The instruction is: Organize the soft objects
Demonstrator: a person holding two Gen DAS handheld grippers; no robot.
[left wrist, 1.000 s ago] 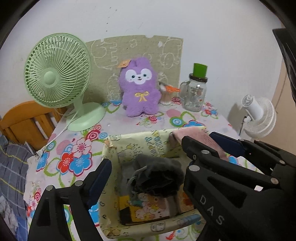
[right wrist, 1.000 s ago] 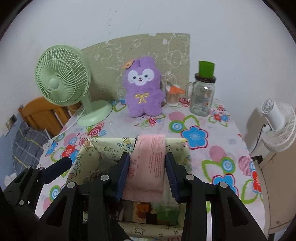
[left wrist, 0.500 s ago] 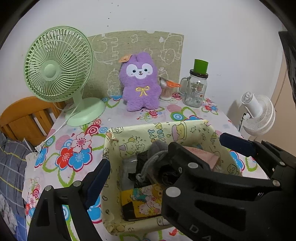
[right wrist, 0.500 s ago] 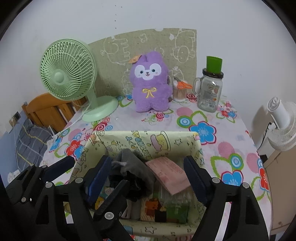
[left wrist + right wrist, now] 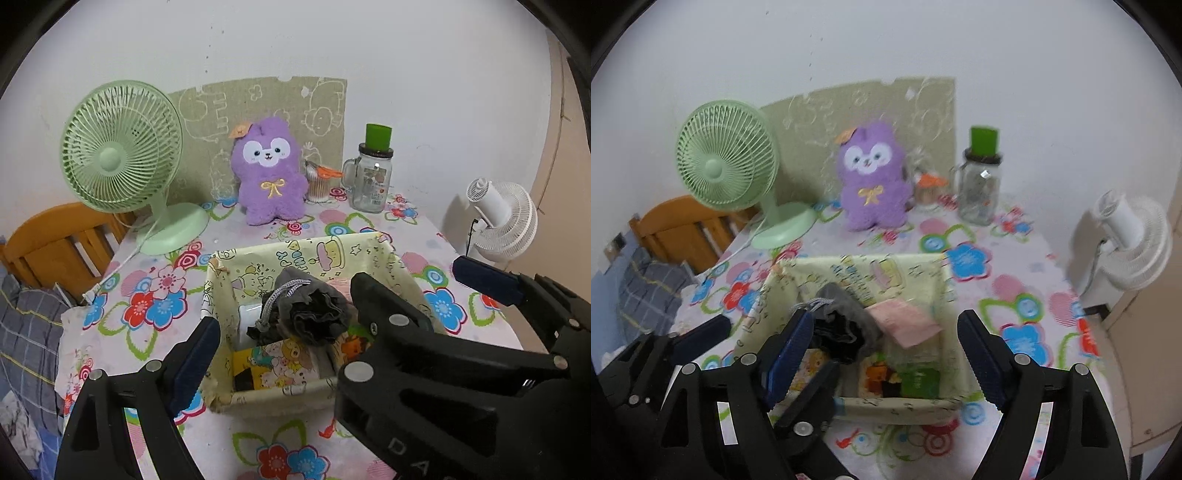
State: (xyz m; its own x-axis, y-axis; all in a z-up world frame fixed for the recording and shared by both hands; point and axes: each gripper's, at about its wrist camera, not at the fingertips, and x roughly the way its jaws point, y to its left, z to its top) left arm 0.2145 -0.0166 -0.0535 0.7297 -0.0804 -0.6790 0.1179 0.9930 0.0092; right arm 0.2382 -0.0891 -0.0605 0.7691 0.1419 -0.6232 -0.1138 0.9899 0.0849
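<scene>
Both claws agape, pink cloth (image 5: 904, 322) (binned) between right claw (image 5: 886, 350)

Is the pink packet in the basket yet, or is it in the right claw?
In the basket. The pink packet lies slanted inside the basket beside the grey pouch; the right claw stands open, nothing between its pads.

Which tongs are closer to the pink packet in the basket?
Right. The right tongs open around the pink packet from just above it. The left tongs sit further left, by the grey pouch.
</scene>
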